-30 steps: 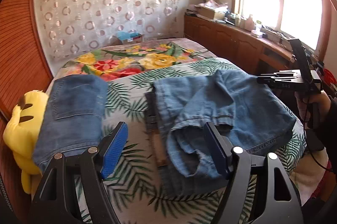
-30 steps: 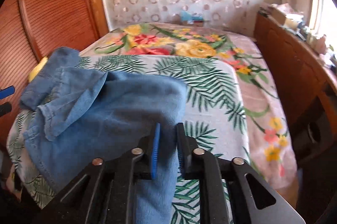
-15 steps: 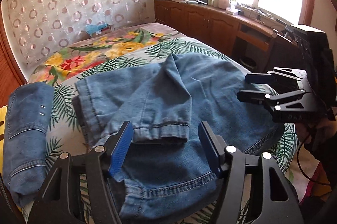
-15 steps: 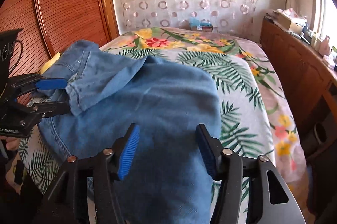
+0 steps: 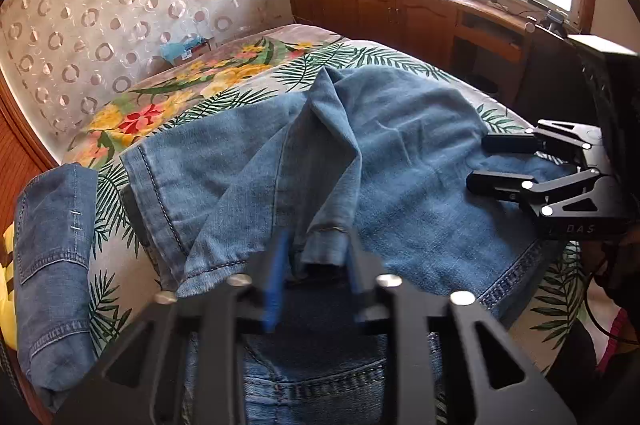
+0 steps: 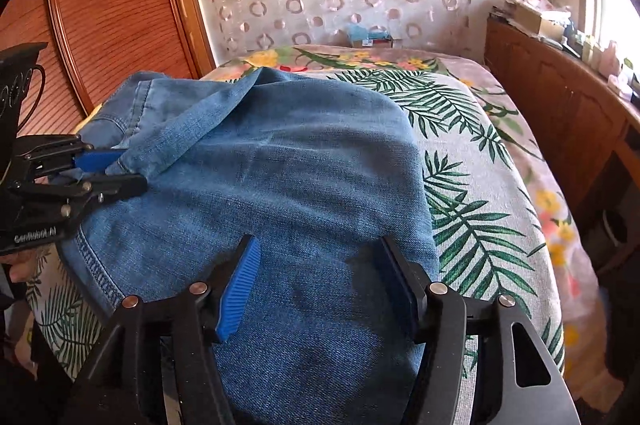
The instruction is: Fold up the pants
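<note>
Denim pants (image 6: 304, 177) crosswise on bed (image 6: 492, 193)

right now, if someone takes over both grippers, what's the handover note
Left gripper: jaws closing around a pant-leg hem of the jeans; a firm pinch is not clear.
Right gripper: jaws opening, empty, over the denim.
The jeans lie bunched on the bed, one leg flopped across the body. Another folded pair of jeans sits at the bed's left edge.
Done: little on this pair.
Left: straighten the leg, line the legs up, then fold.
</note>
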Demonstrator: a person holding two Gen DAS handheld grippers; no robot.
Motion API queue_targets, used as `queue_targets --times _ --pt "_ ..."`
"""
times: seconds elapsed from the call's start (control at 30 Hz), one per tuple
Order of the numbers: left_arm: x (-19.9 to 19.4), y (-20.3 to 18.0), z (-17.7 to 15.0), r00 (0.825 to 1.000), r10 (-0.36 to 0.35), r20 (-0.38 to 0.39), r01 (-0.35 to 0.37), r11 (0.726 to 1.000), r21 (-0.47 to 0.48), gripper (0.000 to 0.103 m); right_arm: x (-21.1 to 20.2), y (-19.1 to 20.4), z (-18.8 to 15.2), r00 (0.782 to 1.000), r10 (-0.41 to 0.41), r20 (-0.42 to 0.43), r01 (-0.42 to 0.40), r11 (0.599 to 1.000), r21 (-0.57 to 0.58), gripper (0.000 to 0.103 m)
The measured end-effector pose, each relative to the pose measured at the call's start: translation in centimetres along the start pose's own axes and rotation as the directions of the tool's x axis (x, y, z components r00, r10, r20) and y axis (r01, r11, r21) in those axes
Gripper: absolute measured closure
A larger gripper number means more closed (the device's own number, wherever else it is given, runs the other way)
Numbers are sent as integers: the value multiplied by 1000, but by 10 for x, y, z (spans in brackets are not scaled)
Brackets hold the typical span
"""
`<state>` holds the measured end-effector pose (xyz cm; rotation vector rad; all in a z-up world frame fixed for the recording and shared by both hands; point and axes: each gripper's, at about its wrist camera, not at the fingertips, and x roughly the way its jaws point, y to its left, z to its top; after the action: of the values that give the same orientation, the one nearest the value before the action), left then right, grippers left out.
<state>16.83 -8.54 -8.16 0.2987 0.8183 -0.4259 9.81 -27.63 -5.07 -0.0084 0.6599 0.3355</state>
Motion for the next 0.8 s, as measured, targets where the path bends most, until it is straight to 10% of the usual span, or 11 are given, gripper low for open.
queue_targets --times 0.5,0.8 --pt "6 101 42 988 157 -1 -156 979 -135 94 2 -1 -3 1000 12 11 -12 1000 19 40" --pt "-3 112 17 983 180 -22 -181 964 -194 73 0 2 -4 1000 7 12 -7 1000 14 40"
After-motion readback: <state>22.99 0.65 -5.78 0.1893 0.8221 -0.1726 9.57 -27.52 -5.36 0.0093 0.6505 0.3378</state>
